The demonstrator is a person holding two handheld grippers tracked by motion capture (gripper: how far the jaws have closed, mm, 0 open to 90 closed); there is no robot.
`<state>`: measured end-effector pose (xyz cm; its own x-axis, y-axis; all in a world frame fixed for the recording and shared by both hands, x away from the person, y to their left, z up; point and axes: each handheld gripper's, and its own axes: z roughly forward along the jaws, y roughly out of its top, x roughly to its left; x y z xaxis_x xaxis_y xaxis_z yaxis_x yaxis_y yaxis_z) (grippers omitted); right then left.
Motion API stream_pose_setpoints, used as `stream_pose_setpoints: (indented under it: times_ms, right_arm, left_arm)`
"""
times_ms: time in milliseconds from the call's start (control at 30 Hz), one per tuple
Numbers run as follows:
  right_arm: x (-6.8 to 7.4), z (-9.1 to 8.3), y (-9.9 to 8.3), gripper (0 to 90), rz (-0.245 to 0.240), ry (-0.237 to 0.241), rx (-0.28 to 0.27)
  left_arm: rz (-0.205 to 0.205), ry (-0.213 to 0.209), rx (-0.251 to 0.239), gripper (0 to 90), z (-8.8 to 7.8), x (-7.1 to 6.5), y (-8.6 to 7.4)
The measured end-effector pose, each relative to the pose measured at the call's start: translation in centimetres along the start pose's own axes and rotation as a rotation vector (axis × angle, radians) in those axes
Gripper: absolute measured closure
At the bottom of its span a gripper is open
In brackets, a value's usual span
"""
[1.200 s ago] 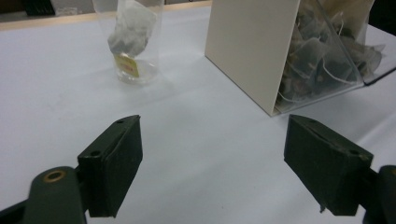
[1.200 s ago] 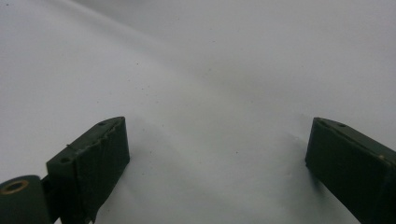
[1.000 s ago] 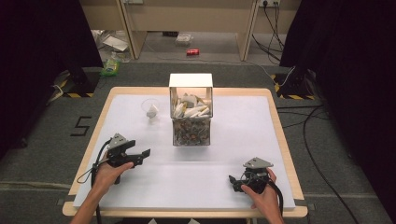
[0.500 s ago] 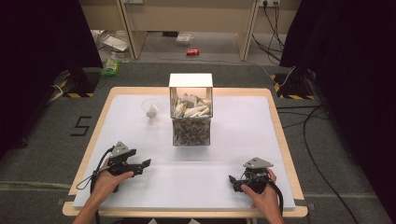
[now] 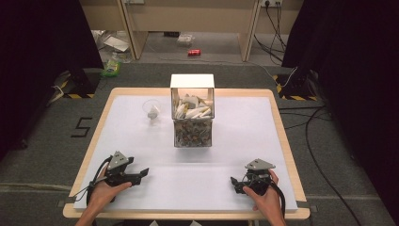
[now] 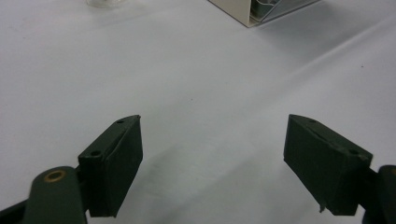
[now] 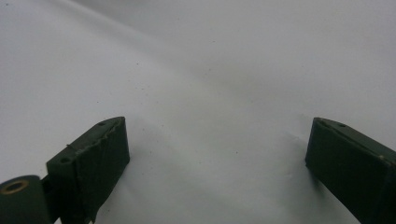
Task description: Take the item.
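My left tongs (image 5: 141, 175) rest near the counter's (image 5: 235, 141) near left corner, jaws spread wide and empty; my right tongs (image 5: 234, 182) sit toward the near right corner, likewise gaping. A white sheet covers the counter (wooden rim showing). A clear box (image 5: 192, 110) of scraps stands toward the far edge, a small cup (image 5: 152, 109) just left. Grey carpet, cables and dark curtains surround us.

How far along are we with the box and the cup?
Nothing looks started. The box is full of pale pieces, and the clear cup beside it holds one small piece. Both the left gripper and the right gripper sit low near the table's front edge, jaws open and empty. Any moving of pieces is left.
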<state>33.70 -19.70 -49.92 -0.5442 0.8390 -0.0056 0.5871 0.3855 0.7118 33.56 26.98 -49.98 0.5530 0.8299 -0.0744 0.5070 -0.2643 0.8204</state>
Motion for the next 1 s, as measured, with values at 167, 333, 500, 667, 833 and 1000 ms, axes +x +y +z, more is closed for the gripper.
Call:
stream_pose_setpoints:
  times_ms: [167,333,500,667,833,1000]
  right_arm:
    - [0.0,0.0,0.0,6.9,0.001,0.000,0.000]
    - [0.0,0.0,0.0,6.9,0.000,0.000,0.001]
    - [0.0,0.0,0.0,6.8,0.000,0.000,0.000]
    - [0.0,0.0,0.0,6.9,0.000,0.000,0.001]
    - [0.0,0.0,0.0,6.9,0.001,0.000,0.000]
    - [0.0,0.0,0.0,6.8,0.000,-0.001,0.000]
  left_arm:
    - [0.024,0.003,0.015,19.1,-0.4,-0.5,-0.4]
    - [0.065,0.012,0.035,19.1,-1.0,-0.8,-0.7]
    - [0.062,0.003,0.049,19.1,-1.2,-0.8,-1.1]
    - [0.083,-0.007,0.079,19.0,-1.1,-1.1,-1.3]
    - [0.088,-0.010,0.114,18.6,-1.2,-1.4,-1.4]
    - [0.085,-0.022,0.108,17.7,-1.2,-1.4,-1.6]
